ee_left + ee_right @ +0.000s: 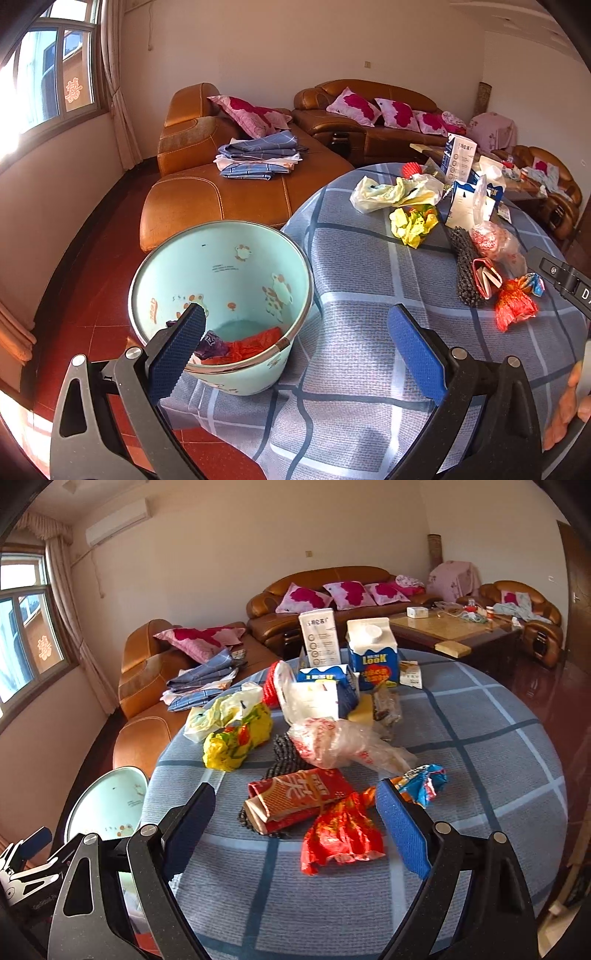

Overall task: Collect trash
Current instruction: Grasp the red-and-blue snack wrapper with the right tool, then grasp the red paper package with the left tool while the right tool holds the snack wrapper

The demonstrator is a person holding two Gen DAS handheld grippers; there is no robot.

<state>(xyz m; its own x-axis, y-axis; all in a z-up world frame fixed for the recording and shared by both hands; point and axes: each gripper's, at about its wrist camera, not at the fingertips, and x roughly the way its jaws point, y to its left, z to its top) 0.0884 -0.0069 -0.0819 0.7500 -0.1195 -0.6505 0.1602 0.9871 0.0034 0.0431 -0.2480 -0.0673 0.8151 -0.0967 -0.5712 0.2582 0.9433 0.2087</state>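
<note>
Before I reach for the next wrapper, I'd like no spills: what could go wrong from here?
The light-blue bin stands off the table edge, so a carried piece may drop short onto the floor. The open right gripper faces the crinkled red wrapper, which touches the red packet; closing may drag both. The milk carton stands upright behind, and a long reach might topple it.

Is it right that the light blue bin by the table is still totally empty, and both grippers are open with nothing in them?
Not quite. The light blue bin isn't empty: the left wrist view shows red and purple trash at its bottom. The rest is right: left gripper and right gripper are open, holding nothing.
</note>
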